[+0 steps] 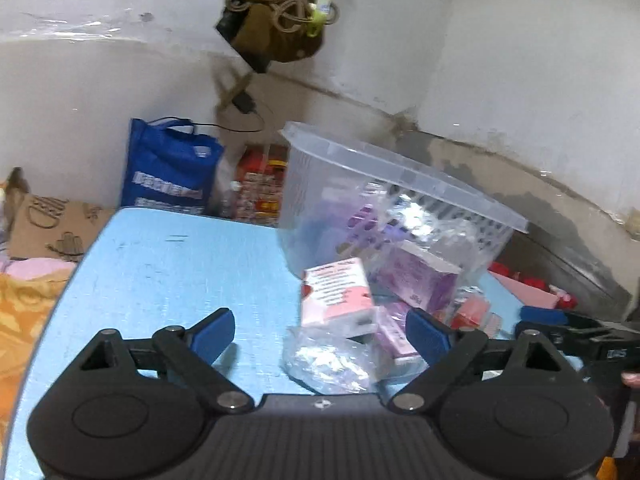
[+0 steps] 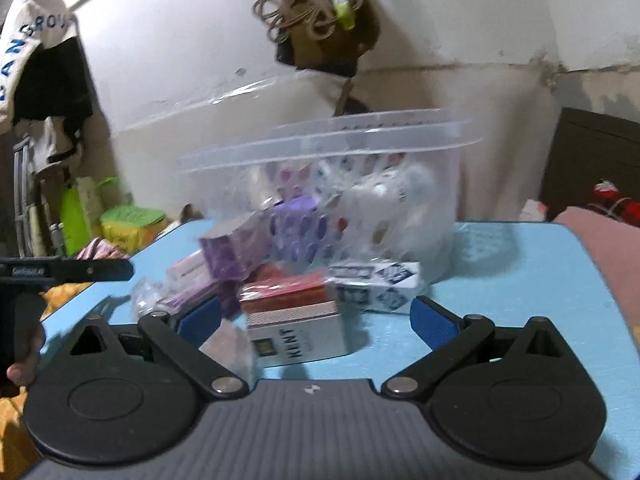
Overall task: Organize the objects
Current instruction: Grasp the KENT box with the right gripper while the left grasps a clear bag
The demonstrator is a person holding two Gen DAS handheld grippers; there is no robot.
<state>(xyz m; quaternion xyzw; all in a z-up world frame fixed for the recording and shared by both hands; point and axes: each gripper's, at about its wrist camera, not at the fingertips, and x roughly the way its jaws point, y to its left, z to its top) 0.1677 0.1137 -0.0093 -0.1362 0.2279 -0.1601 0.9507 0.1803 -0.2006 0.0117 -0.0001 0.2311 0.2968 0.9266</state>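
A clear plastic tub (image 1: 400, 200) stands on the light blue table (image 1: 160, 272) with packets inside. In front of it lie a pink and white box (image 1: 336, 292), a purple box (image 1: 416, 280) and a clear plastic bag (image 1: 328, 360). My left gripper (image 1: 320, 336) is open and empty just before this pile. In the right wrist view the tub (image 2: 340, 148) is behind a purple box (image 2: 232, 252), a white and blue box (image 2: 376, 284) and a white KENT box (image 2: 296, 328). My right gripper (image 2: 316, 320) is open around the KENT box.
A blue bag (image 1: 172, 168) and a cardboard box (image 1: 52, 224) stand beyond the table's far left edge. A brown bag (image 1: 276, 12) hangs on the wall. A pink cushion (image 2: 612, 248) lies right of the table. The other gripper (image 2: 64, 272) shows at the left.
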